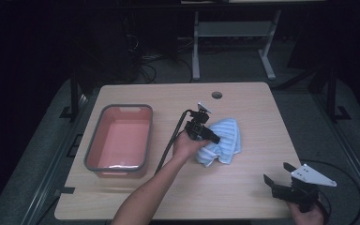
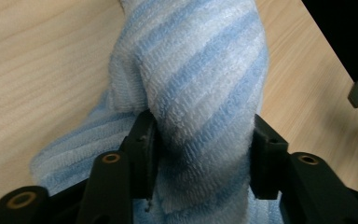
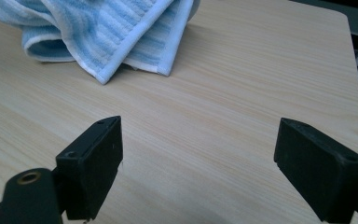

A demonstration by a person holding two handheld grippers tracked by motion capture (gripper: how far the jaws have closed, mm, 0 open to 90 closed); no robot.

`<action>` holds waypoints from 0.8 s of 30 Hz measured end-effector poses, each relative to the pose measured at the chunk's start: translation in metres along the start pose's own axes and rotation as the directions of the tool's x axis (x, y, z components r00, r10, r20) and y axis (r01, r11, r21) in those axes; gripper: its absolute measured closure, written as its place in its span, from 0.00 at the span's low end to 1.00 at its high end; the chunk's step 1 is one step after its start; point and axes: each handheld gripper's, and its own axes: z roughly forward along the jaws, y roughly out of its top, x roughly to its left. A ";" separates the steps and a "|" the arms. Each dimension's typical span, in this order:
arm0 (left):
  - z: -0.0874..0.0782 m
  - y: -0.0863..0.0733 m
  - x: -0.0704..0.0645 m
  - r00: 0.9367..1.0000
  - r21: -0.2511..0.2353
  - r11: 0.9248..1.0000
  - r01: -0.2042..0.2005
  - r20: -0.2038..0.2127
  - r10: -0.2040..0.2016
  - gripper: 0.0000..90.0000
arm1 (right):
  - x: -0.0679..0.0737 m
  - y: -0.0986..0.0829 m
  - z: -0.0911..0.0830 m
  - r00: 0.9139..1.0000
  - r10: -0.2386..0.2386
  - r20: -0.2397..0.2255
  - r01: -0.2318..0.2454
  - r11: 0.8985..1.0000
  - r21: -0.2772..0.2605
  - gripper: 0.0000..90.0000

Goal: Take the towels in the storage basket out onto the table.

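A blue-and-white striped towel [image 1: 224, 139] lies bunched near the middle of the wooden table. My left gripper [image 1: 214, 138] is shut on a thick fold of the towel [image 2: 200, 93], which bulges up between its two black jaws. In the right gripper view the towel [image 3: 107, 32] sits ahead at the upper left, its hemmed corner touching the table. My right gripper [image 1: 277, 172] hovers at the table's front right corner, open, with nothing between its jaws [image 3: 198, 163].
A pink tub with a grey rim [image 1: 93, 145] stands on the left part of the table [image 1: 178, 192]. A round cable hole [image 1: 216, 95] is near the far edge. Bare wood lies between the towel and the right gripper.
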 end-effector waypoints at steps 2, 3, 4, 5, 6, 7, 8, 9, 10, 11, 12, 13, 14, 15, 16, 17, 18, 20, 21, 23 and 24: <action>-0.002 -0.001 -0.001 1.000 -0.009 1.000 -0.008 -0.006 0.008 0.53 | 0.000 0.001 -0.001 1.000 -0.007 0.007 0.008 1.000 -0.007 0.17; -0.003 -0.001 -0.002 1.000 -0.014 1.000 -0.005 -0.009 0.005 0.51 | 0.000 0.001 -0.001 1.000 -0.006 0.009 0.006 1.000 -0.010 0.17; -0.005 -0.002 -0.002 1.000 -0.016 1.000 -0.008 -0.008 0.008 0.49 | 0.000 0.002 -0.001 1.000 -0.004 0.010 0.004 1.000 -0.012 0.17; -0.008 -0.002 -0.004 1.000 -0.032 0.999 -0.010 -0.006 0.010 0.49 | -0.001 0.002 -0.001 1.000 0.000 0.008 0.000 1.000 -0.012 0.17; -0.011 -0.003 -0.005 1.000 -0.037 0.999 -0.020 -0.011 0.020 0.49 | -0.001 0.002 0.000 1.000 -0.002 0.009 0.002 1.000 -0.014 0.17; -0.014 -0.003 -0.006 0.999 -0.040 0.999 -0.035 -0.017 0.034 0.49 | -0.001 0.002 0.001 1.000 -0.004 0.007 0.004 1.000 -0.012 0.17; -0.016 -0.003 -0.008 0.999 -0.056 0.998 -0.027 -0.019 0.026 0.48 | -0.001 0.002 0.002 1.000 -0.002 0.004 0.002 1.000 -0.006 0.17; -0.019 -0.003 -0.008 0.999 -0.062 0.998 -0.030 -0.017 0.029 0.46 | -0.001 0.002 0.002 1.000 -0.006 0.003 0.006 1.000 -0.004 0.17; -0.021 -0.003 -0.008 0.999 -0.069 0.997 -0.031 -0.013 0.030 0.45 | 0.000 0.002 0.002 1.000 -0.008 0.005 0.008 1.000 -0.002 0.17; -0.023 -0.003 -0.009 0.999 -0.069 0.997 -0.034 -0.015 0.033 0.44 | 0.000 0.001 0.001 1.000 -0.004 0.006 0.004 1.000 -0.001 0.17; -0.025 -0.003 -0.010 0.999 -0.074 0.997 -0.037 -0.023 0.035 0.43 | 0.000 0.001 0.001 1.000 -0.002 0.007 0.002 1.000 -0.002 0.17; -0.027 -0.005 -0.010 0.999 -0.082 0.996 -0.035 -0.022 0.034 0.42 | 0.000 0.001 0.000 1.000 -0.003 0.010 0.003 1.000 -0.005 0.17; -0.029 -0.006 -0.010 0.999 -0.083 0.996 -0.039 -0.016 0.038 0.41 | 0.000 0.000 -0.001 1.000 0.001 0.014 -0.001 1.000 -0.002 0.17; -0.030 -0.007 -0.010 0.999 -0.084 0.996 -0.042 -0.015 0.041 0.41 | 0.000 -0.001 -0.001 1.000 0.007 0.016 -0.007 1.000 0.000 0.17; -0.032 -0.008 -0.010 0.999 -0.087 0.995 -0.044 -0.018 0.043 0.40 | -0.002 -0.002 -0.002 1.000 0.004 0.020 -0.004 1.000 0.001 0.17; -0.034 -0.010 -0.011 0.999 -0.090 0.995 -0.049 -0.020 0.048 0.39 | -0.002 -0.003 -0.003 1.000 0.010 0.023 -0.010 1.000 0.003 0.17; -0.035 -0.012 -0.010 0.998 -0.092 0.994 -0.056 -0.021 0.055 0.39 | -0.003 -0.004 -0.004 1.000 0.016 0.025 -0.016 1.000 0.004 0.17; -0.038 -0.015 -0.010 0.998 -0.103 0.993 -0.055 -0.025 0.053 0.39 | -0.005 -0.006 -0.006 0.999 0.018 0.037 -0.018 1.000 0.003 0.17; -0.040 -0.017 -0.008 0.998 -0.104 0.993 -0.054 -0.018 0.052 0.39 | -0.006 -0.007 -0.007 0.999 0.032 0.042 -0.032 0.999 0.005 0.17; -0.044 -0.020 -0.007 0.999 -0.113 0.992 -0.051 -0.020 0.049 0.39 | -0.006 -0.008 -0.008 0.998 0.032 0.046 -0.032 0.999 0.006 0.17; -0.046 -0.021 -0.006 0.999 -0.118 0.992 -0.051 -0.019 0.049 0.39 | -0.007 -0.008 -0.008 0.998 0.034 0.050 -0.034 0.999 0.008 0.17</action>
